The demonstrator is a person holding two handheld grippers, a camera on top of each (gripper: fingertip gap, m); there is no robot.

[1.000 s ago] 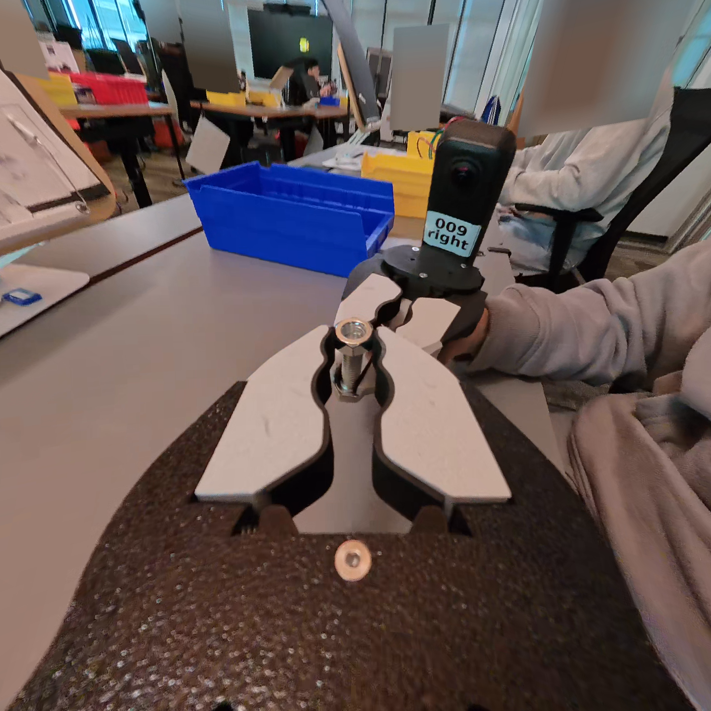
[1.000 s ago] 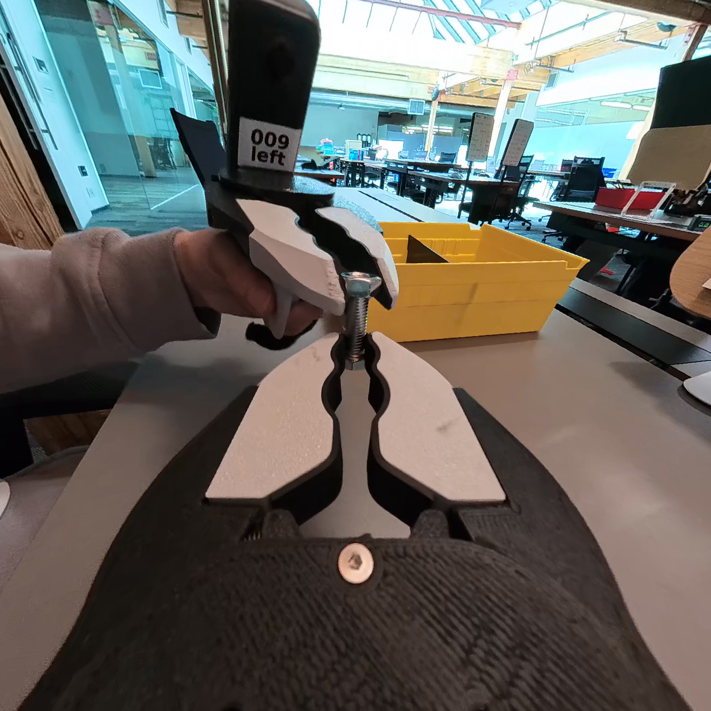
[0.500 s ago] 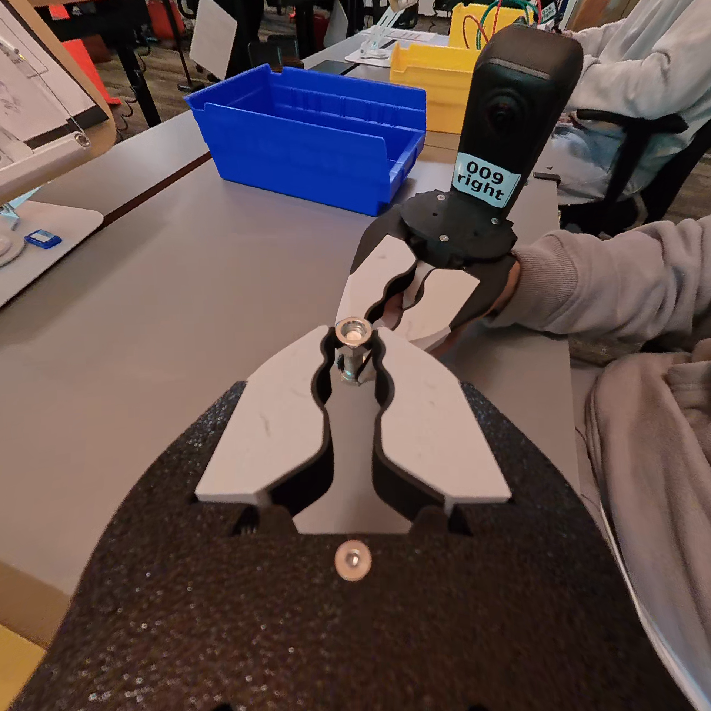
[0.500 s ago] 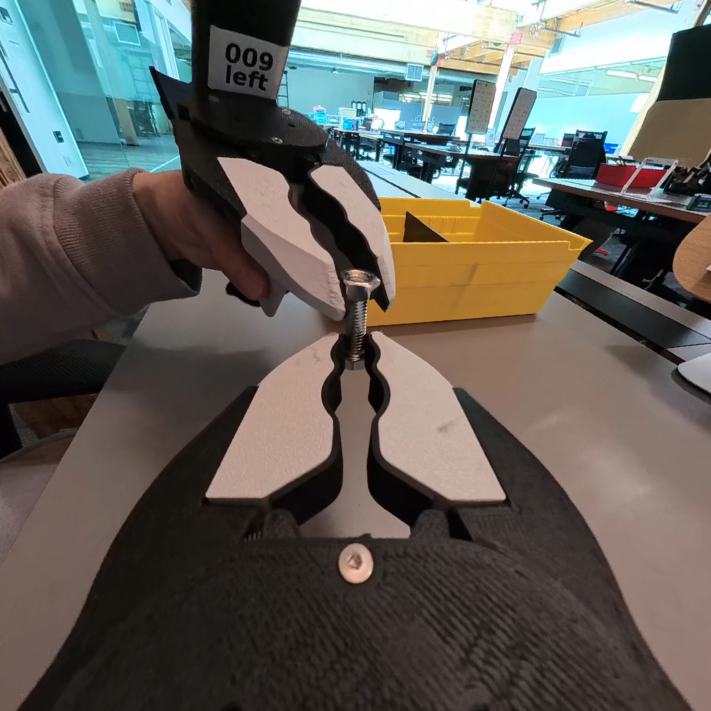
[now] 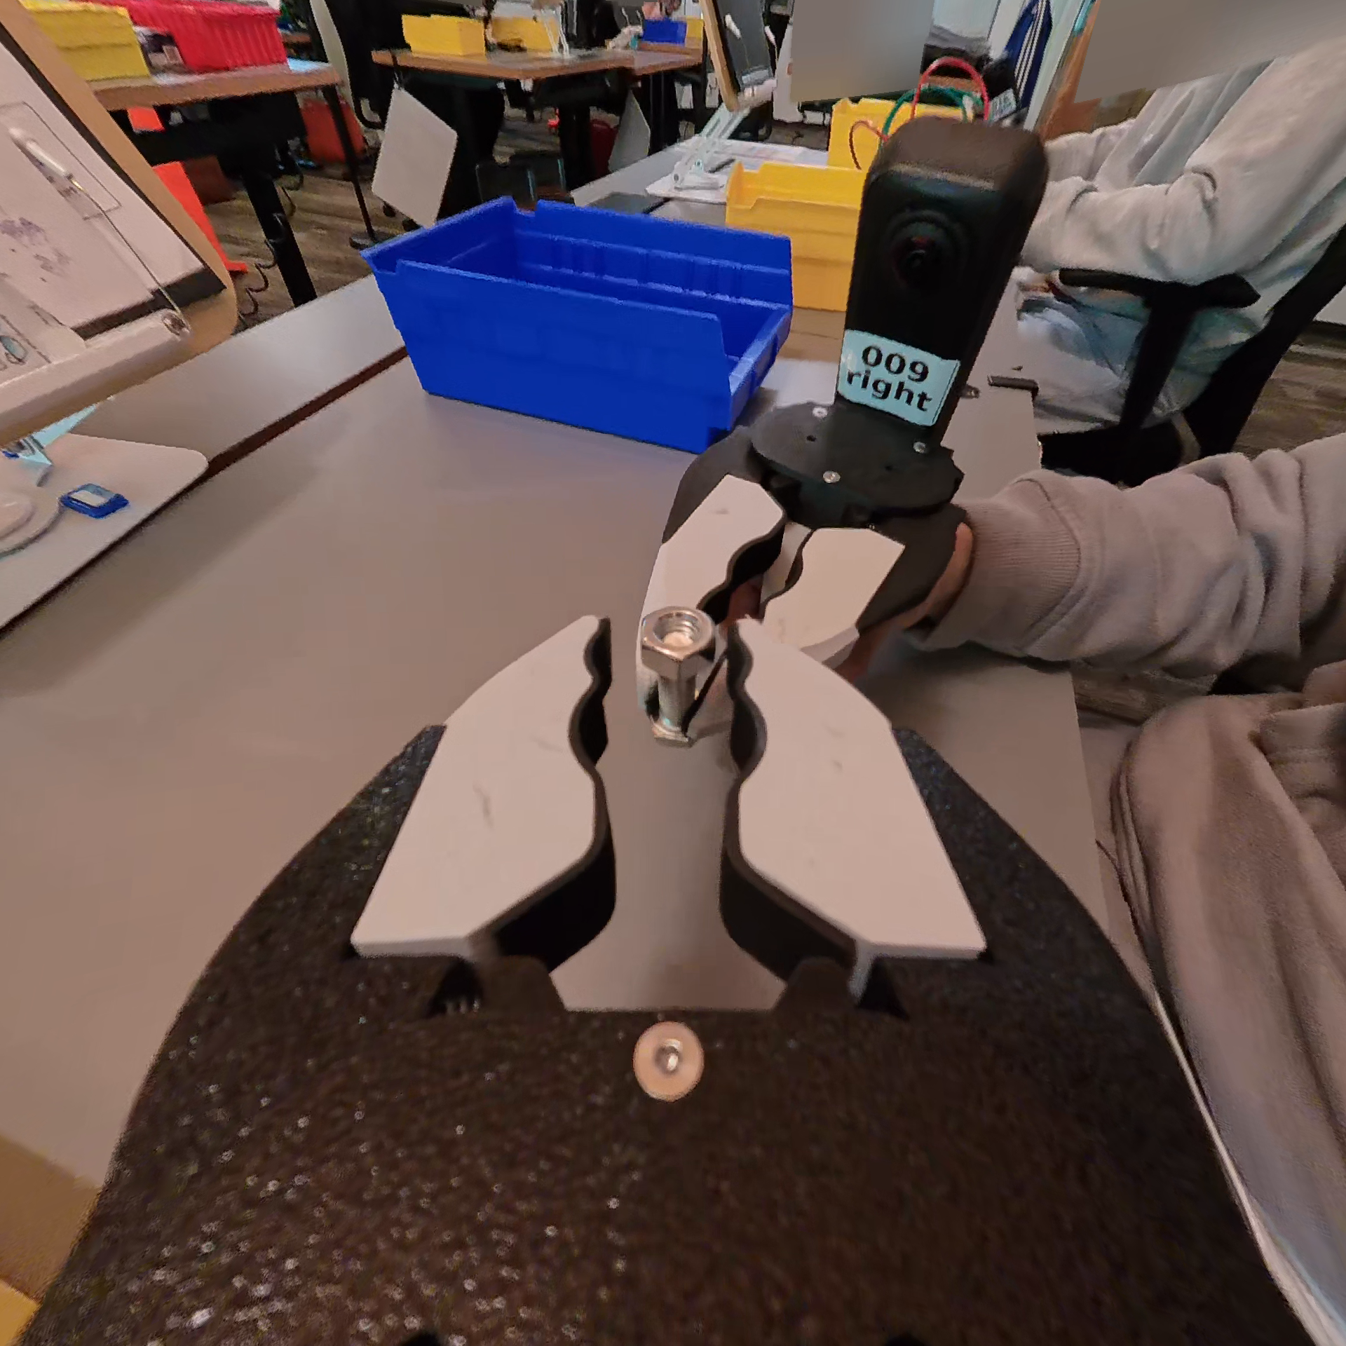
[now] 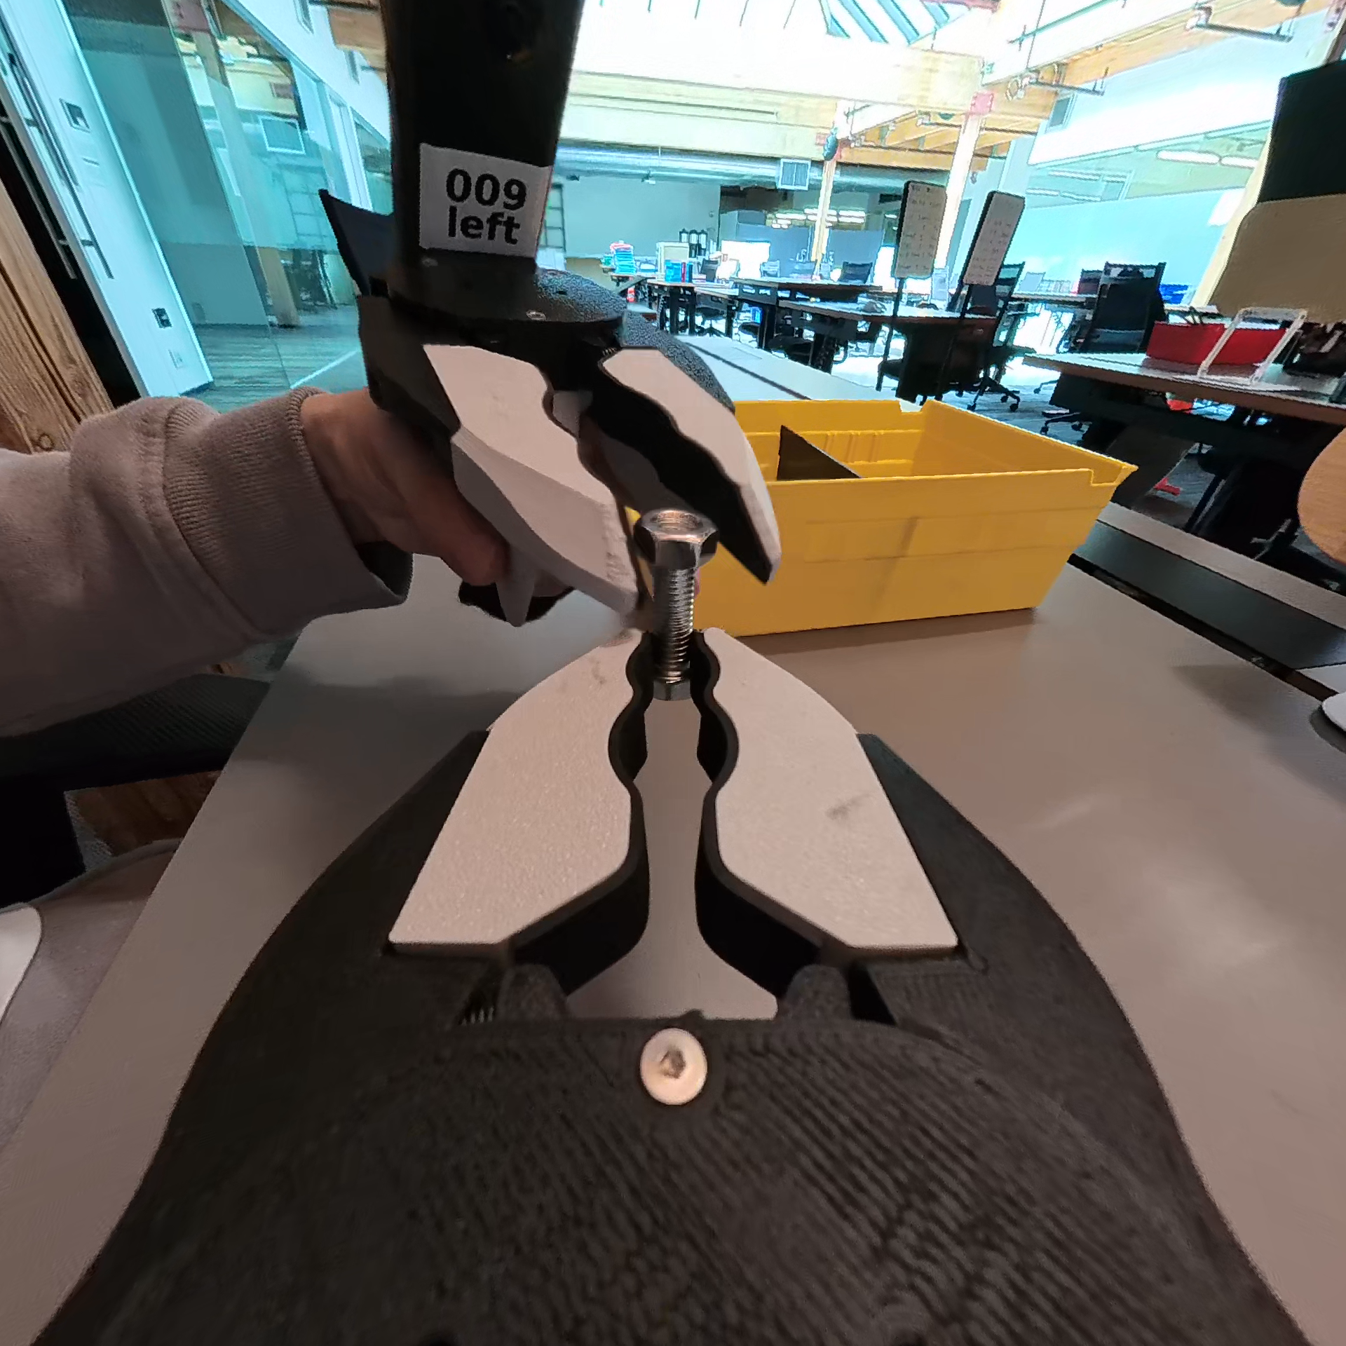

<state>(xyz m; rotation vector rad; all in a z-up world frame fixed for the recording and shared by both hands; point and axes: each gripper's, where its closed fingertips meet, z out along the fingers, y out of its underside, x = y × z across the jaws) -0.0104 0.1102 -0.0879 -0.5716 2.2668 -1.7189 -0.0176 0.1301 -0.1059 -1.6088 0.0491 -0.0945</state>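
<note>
A silver bolt [image 6: 671,619] stands upright with its head at the bottom and a hex nut [image 6: 674,535] on its top end. My right gripper [image 6: 671,648] is shut on the lower shaft, just above the head, and holds it above the grey table [image 6: 1056,765]. My left gripper [image 5: 666,634] is open. Its fingers [image 5: 524,728] stand on either side of the nut [image 5: 674,644] with a gap at the pads. The right wrist view shows the left gripper [image 6: 692,575] coming down from the upper left around the nut. The right gripper [image 5: 692,692] shows behind the bolt in the left wrist view.
A blue bin [image 5: 583,313] stands on the table beyond the grippers, with a yellow bin [image 5: 794,218] behind it. Another yellow bin [image 6: 910,524] stands past the bolt in the right wrist view. A paper stand [image 5: 73,240] is at the left. A seated person [image 5: 1165,182] is at the far right. Only a small space, under 4 cm, lies between the two pairs of fingers.
My left gripper was shut on the nut and has now opened off it. The right gripper still holds the bolt. The views have shifted slightly.
</note>
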